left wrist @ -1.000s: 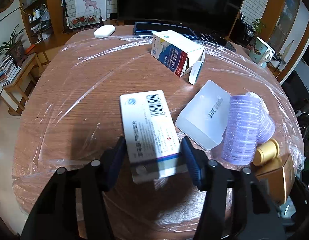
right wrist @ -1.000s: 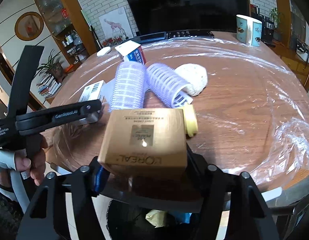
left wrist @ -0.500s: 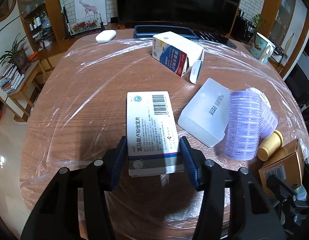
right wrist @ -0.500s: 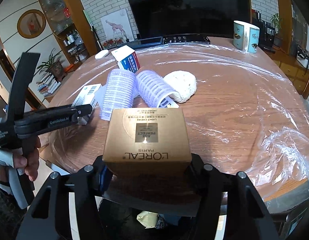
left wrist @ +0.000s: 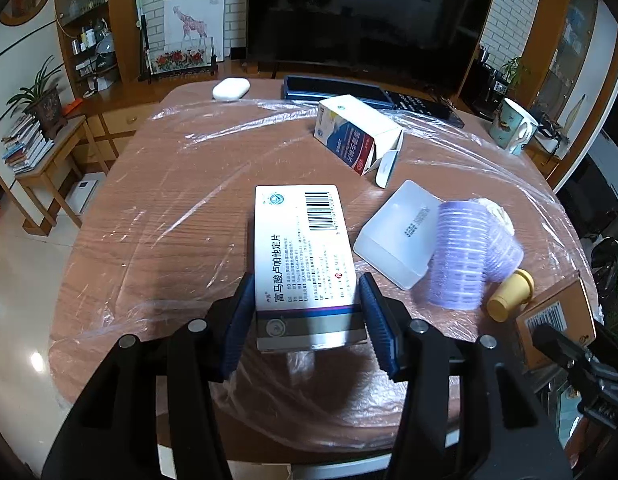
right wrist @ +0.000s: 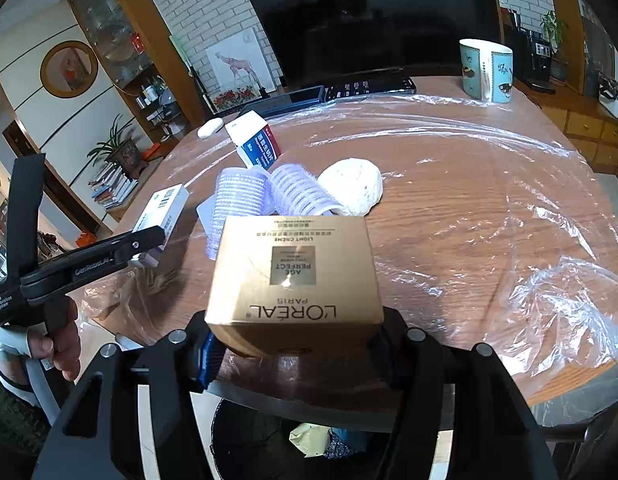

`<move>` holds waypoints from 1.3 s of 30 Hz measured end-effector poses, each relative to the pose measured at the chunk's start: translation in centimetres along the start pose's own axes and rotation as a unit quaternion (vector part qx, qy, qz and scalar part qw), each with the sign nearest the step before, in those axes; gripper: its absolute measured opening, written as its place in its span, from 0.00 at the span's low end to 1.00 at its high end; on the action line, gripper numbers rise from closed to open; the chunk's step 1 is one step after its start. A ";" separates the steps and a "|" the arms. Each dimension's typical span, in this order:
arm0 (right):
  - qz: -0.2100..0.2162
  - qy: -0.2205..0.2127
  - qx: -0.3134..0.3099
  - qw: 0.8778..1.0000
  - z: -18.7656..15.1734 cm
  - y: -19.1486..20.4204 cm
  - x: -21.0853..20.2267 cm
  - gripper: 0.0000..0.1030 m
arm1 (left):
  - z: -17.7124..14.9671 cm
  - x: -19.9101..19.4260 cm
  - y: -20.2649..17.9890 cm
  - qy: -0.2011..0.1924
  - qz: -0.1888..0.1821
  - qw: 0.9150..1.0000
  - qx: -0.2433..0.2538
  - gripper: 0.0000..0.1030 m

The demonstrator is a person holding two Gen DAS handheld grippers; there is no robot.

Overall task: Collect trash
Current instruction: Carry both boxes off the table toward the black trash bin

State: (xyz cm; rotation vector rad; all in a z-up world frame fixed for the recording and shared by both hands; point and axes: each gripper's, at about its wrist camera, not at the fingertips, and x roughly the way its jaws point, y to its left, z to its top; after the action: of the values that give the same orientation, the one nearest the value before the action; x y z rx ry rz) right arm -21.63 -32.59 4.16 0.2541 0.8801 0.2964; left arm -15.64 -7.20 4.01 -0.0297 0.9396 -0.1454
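The round wooden table (left wrist: 181, 208), covered with clear plastic film (right wrist: 549, 304), carries the scattered items. Below the table's near edge, a dark trash bin (right wrist: 245, 440) holds crumpled waste. The right gripper (right wrist: 293, 344) is clamped on a gold L'Oréal carton (right wrist: 295, 276), held above the bin at the table edge. The left gripper (left wrist: 307, 316) is clamped on a white medicine box (left wrist: 305, 256) with a barcode, its blue pads (left wrist: 239, 320) pressing both long sides; whether the box is clear of the table surface cannot be determined from these views. On the table lie an opened blue-and-white carton (left wrist: 355, 136), a translucent white container (left wrist: 397, 232), two purple hair rollers (left wrist: 459, 256) touching it, a crumpled white wad (right wrist: 355, 186) just beside the rollers, and a small yellow cap (left wrist: 509, 300).
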 end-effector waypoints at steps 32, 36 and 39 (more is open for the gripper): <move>0.014 -0.006 -0.008 1.000 -0.4 -1.1 -3.3 0.56 | -3.8 -6.2 -2.7 -0.026 -0.031 0.998 0.044 0.52; 0.015 -0.007 -0.008 1.000 -0.6 -1.0 -3.7 0.56 | -4.4 -6.7 -3.0 -0.025 -0.042 0.998 0.049 0.52; 0.013 -0.006 -0.014 1.000 -0.7 -0.9 -3.9 0.56 | -4.9 -7.1 -3.5 -0.023 -0.049 0.997 0.059 0.52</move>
State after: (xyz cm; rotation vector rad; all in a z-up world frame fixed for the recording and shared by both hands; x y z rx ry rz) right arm -24.42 -34.70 6.20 0.2413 0.8609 0.3313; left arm -24.12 -9.46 7.12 0.0306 0.8818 -0.2894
